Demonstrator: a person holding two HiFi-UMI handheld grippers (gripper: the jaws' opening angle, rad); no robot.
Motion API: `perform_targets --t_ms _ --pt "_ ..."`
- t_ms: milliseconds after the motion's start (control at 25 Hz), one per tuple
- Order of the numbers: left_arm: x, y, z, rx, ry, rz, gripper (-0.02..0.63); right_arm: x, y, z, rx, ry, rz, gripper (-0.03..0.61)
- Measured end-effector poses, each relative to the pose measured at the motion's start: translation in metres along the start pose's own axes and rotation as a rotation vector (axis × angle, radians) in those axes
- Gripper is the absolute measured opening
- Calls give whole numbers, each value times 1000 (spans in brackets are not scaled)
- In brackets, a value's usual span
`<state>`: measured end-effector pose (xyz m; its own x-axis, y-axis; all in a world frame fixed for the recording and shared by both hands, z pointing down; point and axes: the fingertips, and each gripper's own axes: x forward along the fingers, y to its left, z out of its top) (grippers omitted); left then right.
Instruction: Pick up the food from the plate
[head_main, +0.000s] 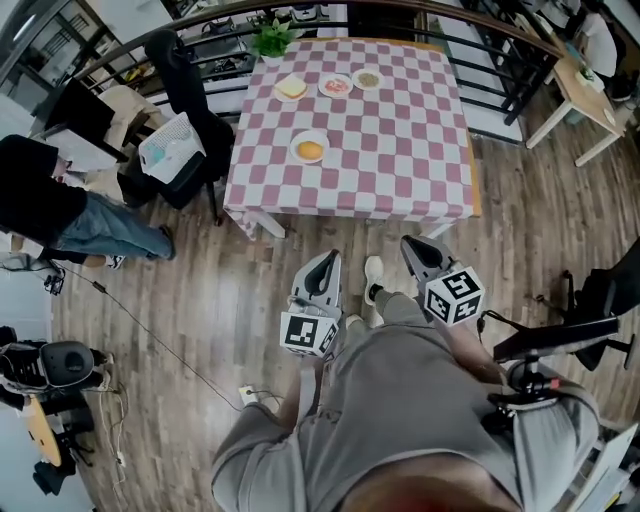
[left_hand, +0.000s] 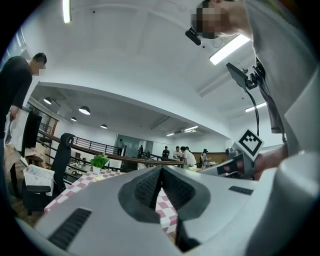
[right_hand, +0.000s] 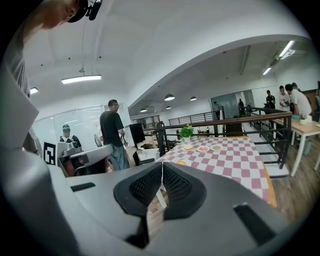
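A table with a pink and white checked cloth (head_main: 400, 150) carries several plates. The nearest plate (head_main: 311, 148) holds a round orange-yellow food item; three more plates (head_main: 336, 85) with food stand in a row at the far edge. Both grippers hang over the wooden floor in front of the person's body, well short of the table. My left gripper (head_main: 330, 262) is shut with nothing between its pads (left_hand: 161, 172). My right gripper (head_main: 413, 245) is also shut and holds nothing (right_hand: 162, 170). The right gripper view shows the table (right_hand: 235, 155) and the near plate (right_hand: 181, 162) ahead.
A potted plant (head_main: 272, 38) stands at the table's far edge. A black office chair (head_main: 185, 75) and a white basket (head_main: 170, 150) sit left of the table, beside a person in black (head_main: 45, 205). A railing runs behind. A wooden desk (head_main: 585, 80) stands at the right.
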<state>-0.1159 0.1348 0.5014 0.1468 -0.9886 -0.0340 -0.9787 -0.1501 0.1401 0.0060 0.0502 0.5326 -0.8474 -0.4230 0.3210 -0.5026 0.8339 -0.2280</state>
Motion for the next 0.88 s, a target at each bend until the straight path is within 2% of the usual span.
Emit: perform_targets --t_ms 160,360,480,600,720,880 --pt "9 26 2 14 16 59 9 40 4 11 -9 -1 73 14" --pt "29 55 3 -31 29 156 9 87 -11 26 -14 5 137 14" --pt "47 78 1 -37 48 196 9 122 -22 45 -39 -36 168 14" --pt "83 103 5 -19 60 205 9 157 -40 71 -70 -82 180 14" --pt "124 122 23 -12 31 198 9 181 -57 101 -127 -123 179 14" --pt "181 142 38 -8 12 206 9 207 -83 129 -130 -158 180 14"
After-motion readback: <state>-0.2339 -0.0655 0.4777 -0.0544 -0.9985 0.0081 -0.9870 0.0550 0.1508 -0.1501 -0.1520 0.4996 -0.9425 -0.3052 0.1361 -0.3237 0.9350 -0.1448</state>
